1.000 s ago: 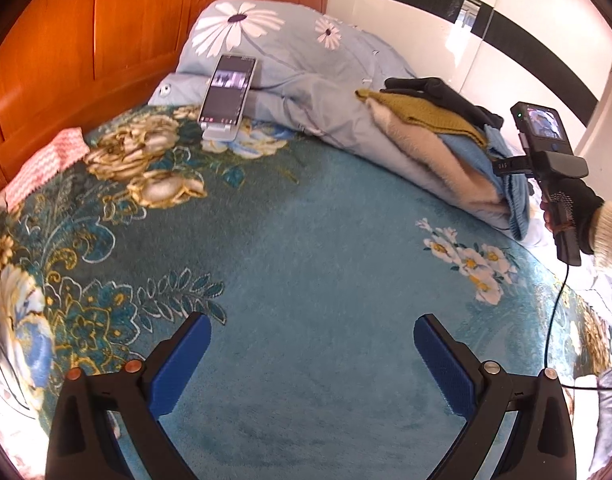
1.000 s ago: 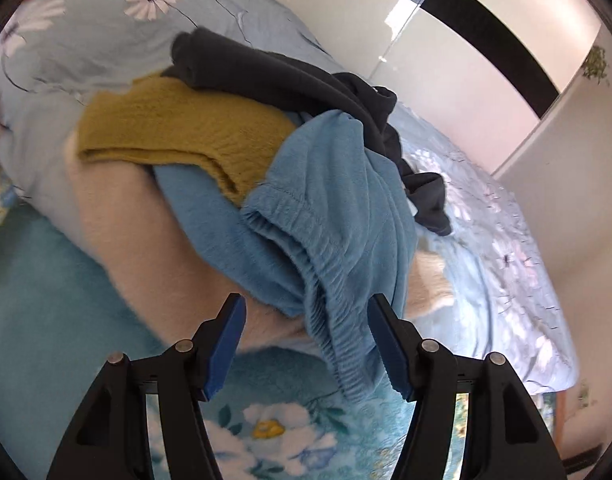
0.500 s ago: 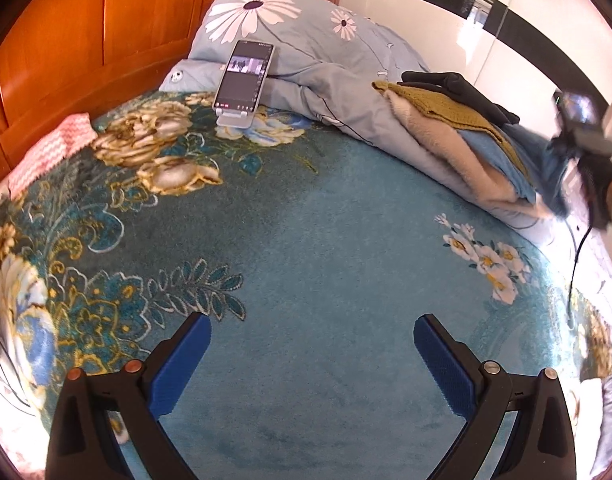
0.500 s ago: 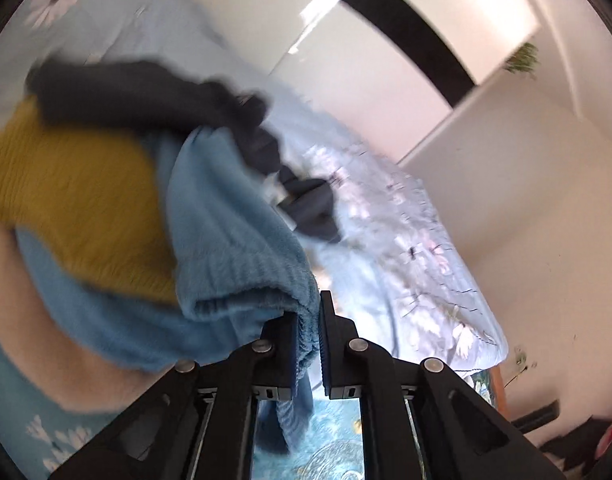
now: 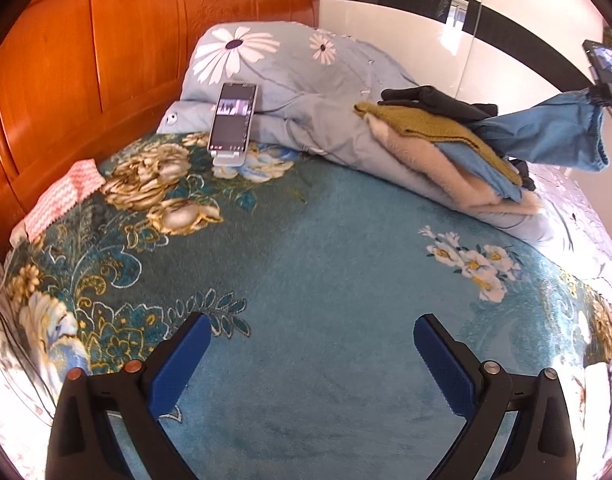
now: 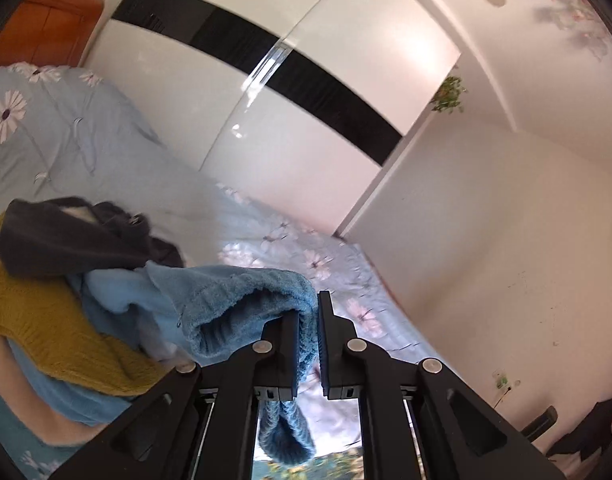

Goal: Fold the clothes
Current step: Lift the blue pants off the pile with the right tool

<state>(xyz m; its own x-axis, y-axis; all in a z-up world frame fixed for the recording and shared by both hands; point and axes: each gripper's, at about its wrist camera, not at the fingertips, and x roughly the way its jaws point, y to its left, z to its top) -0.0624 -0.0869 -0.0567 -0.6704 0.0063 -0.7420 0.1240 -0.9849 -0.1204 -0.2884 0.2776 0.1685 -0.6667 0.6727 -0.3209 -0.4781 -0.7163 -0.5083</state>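
Clothes (image 5: 458, 148) heaped on the light daisy-print quilt (image 5: 306, 92) at the far side of the bed, past the wide teal floral blanket (image 5: 314, 264) — dark garment on top, mustard knit under it, beige fleece at the bottom. Blue garment (image 6: 242, 300) half out of that heap: one hemmed end raised clear toward the right, the rest trapped under the mustard knit (image 6: 46, 320) and the dark garment (image 6: 66, 240). Right gripper (image 6: 308, 332) pressed together on that blue hem, cloth bunched between the pads and hanging below them. Left gripper (image 5: 310, 360) spread wide and holding nothing, low over the open teal blanket, well apart from the heap. Phone (image 5: 234, 120) propped against the quilt near the headboard.

Step in hand, by the look of it: drawing one piece out of the heap, not yet any folding. Next move likely calls for a steady pull away from the heap until the tail slips free — with some risk of dragging the mustard knit along — then laying it flat on the blanket in front of the left gripper.
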